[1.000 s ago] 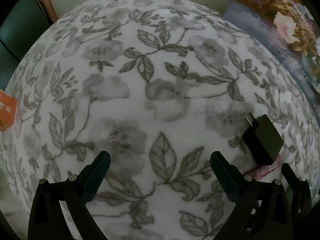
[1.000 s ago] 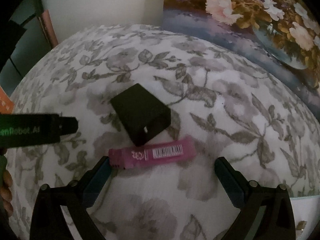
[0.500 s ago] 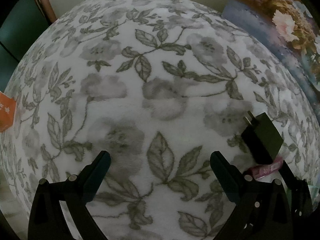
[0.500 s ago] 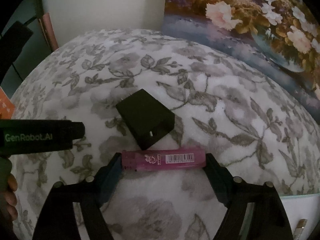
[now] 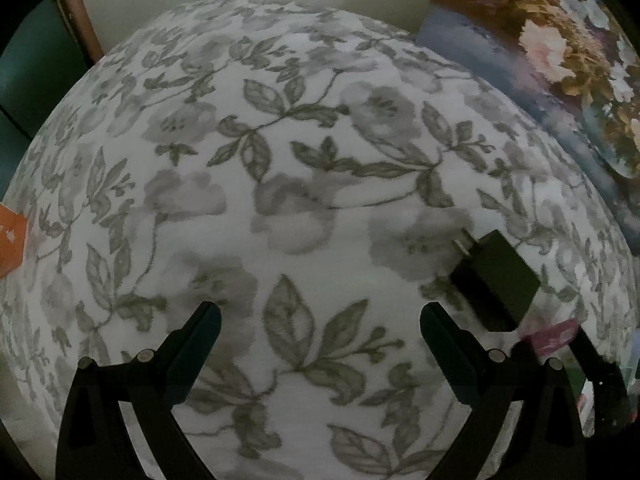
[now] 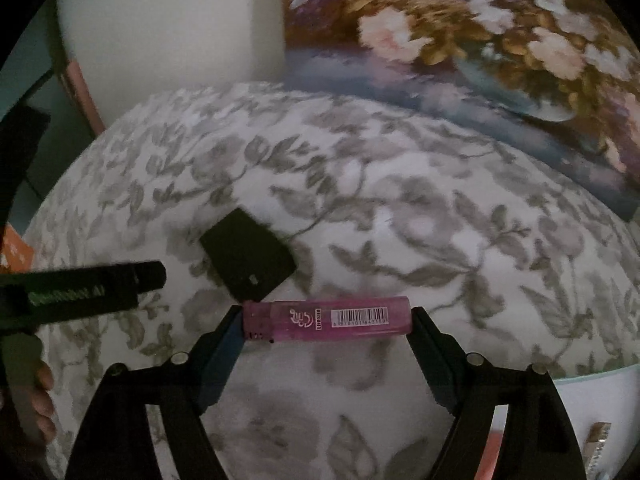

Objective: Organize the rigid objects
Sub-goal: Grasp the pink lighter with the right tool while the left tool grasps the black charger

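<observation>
My right gripper (image 6: 326,322) is shut on a pink lighter (image 6: 326,320), held lengthwise between the fingertips and lifted above the floral cloth (image 6: 400,240). A black plug charger (image 6: 248,258) lies on the cloth just beyond it, to the left. In the left wrist view the charger (image 5: 496,280) lies at the right, with the lighter (image 5: 554,336) partly hidden behind it. My left gripper (image 5: 320,320) is open and empty over bare cloth (image 5: 280,160).
A flower painting (image 6: 480,48) leans at the back right. The left gripper's body (image 6: 80,292) reaches in from the left in the right wrist view. An orange card (image 5: 10,240) sits at the cloth's left edge. A small metal object (image 6: 598,440) lies at lower right.
My right gripper closed on the pink lighter and raised it off the cloth. The left gripper stayed open and drifted slightly back.
</observation>
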`<state>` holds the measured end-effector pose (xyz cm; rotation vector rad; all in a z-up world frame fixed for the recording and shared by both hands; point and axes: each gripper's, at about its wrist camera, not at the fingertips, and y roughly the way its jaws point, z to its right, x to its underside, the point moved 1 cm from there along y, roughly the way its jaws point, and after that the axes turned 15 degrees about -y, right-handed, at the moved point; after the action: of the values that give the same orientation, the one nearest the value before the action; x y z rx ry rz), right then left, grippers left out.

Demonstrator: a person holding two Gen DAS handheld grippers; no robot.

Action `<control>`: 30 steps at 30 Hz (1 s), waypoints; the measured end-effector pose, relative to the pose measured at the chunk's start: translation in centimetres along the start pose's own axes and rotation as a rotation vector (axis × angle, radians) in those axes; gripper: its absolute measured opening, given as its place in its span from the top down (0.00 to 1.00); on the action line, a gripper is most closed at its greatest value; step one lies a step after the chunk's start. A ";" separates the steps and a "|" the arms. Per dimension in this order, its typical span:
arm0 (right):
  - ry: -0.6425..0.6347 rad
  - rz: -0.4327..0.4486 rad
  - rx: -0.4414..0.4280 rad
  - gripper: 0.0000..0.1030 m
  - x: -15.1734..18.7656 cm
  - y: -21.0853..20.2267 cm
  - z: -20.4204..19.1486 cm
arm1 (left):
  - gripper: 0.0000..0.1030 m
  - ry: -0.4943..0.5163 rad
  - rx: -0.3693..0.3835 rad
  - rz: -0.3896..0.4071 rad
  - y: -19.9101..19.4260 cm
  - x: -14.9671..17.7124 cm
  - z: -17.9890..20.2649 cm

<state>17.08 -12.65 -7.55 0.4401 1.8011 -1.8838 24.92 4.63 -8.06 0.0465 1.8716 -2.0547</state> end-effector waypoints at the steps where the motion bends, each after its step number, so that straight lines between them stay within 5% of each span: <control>1: 0.012 0.008 0.002 0.20 0.0 -0.4 0.5 | 0.03 0.001 0.007 0.006 -0.2 0.0 0.4; 17: 0.162 0.041 0.050 0.20 1.7 -4.2 7.9 | 0.03 0.169 0.133 0.059 -0.5 2.8 8.3; 26: 0.207 0.033 0.026 0.20 2.8 -4.1 9.5 | 0.04 0.219 0.131 0.134 0.6 2.9 10.2; 30: 0.208 0.030 0.025 0.20 2.8 -4.0 9.5 | 0.13 0.245 0.101 0.164 1.0 3.0 10.9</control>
<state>13.56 -22.41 -5.06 0.6910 1.8918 -1.9018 24.71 -6.69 -8.48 0.4815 1.8280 -2.1054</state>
